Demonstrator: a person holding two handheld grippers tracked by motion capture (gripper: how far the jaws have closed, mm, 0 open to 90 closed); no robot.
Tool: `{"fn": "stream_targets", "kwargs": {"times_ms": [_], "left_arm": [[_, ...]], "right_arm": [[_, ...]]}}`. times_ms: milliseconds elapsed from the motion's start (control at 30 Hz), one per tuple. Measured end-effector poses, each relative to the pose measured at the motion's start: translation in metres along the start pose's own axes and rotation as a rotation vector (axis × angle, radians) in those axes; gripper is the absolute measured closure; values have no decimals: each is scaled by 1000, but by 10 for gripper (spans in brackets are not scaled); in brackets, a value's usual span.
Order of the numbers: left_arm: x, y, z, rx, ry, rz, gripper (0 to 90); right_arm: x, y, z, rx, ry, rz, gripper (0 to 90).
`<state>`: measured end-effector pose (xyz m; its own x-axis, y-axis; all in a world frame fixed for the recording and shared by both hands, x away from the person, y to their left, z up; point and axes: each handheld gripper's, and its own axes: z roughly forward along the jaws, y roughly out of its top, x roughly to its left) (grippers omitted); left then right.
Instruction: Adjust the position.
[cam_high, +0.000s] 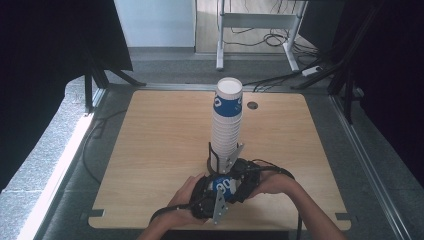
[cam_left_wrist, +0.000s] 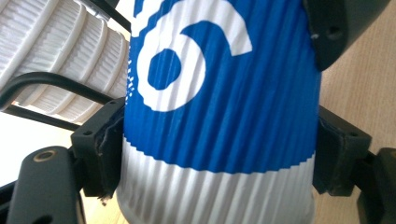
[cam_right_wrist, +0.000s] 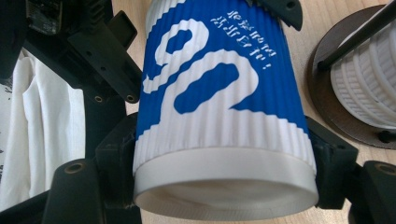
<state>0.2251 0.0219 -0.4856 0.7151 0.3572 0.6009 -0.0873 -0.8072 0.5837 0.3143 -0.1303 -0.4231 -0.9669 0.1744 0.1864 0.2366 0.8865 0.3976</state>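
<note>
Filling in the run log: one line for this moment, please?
held: blue-and-white cup | left gripper: shut on cup | right gripper: shut on cup | cup stack: upright in holder

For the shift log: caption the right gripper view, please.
Right gripper and left gripper both clamp one blue-and-white cup, beside the cup stack.

A stack of cups (cam_high: 227, 120) is set in a holder (cam_high: 214, 159) near the middle of the table (cam_high: 150, 140). At its 6 o'clock, close by, a single cup (cam_high: 222, 186) is flanked by the left gripper (cam_high: 202, 197) at 9 o'clock and the right gripper (cam_high: 245, 181) at 3 o'clock.
</note>
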Motion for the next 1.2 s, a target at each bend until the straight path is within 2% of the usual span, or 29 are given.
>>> {"fn": "stream_targets", "kwargs": {"times_ms": [100, 167, 267, 400, 633, 800, 900, 1000, 1200], "left_arm": [[1, 1, 0, 7, -3, -11, 164], [3, 2, -1, 9, 3, -20, 115], [8, -1, -5, -7, -18, -85, 27], [17, -7, -12, -47, -47, -171, 14], [28, -19, -18, -97, -104, -308, 18], [38, -30, -22, -136, -168, -424, 30], [40, -32, -24, -149, -182, -463, 36], [43, -36, -25, -178, -215, -523, 45], [48, -43, -26, -205, -261, -594, 54]], "right_arm": [[0, -2, -1, -25, -8, -11, 275], [1, -4, -3, -38, -18, -14, 277], [2, -8, -8, -76, -29, -14, 278], [3, -17, -16, -151, -58, -5, 277], [5, -33, -25, -329, -99, 21, 277], [8, -43, -24, -448, -105, 29, 277], [10, -49, -20, -528, -111, 36, 276], [11, -55, -16, -604, -125, 41, 276], [15, -67, -8, -787, -149, 56, 277]]}}
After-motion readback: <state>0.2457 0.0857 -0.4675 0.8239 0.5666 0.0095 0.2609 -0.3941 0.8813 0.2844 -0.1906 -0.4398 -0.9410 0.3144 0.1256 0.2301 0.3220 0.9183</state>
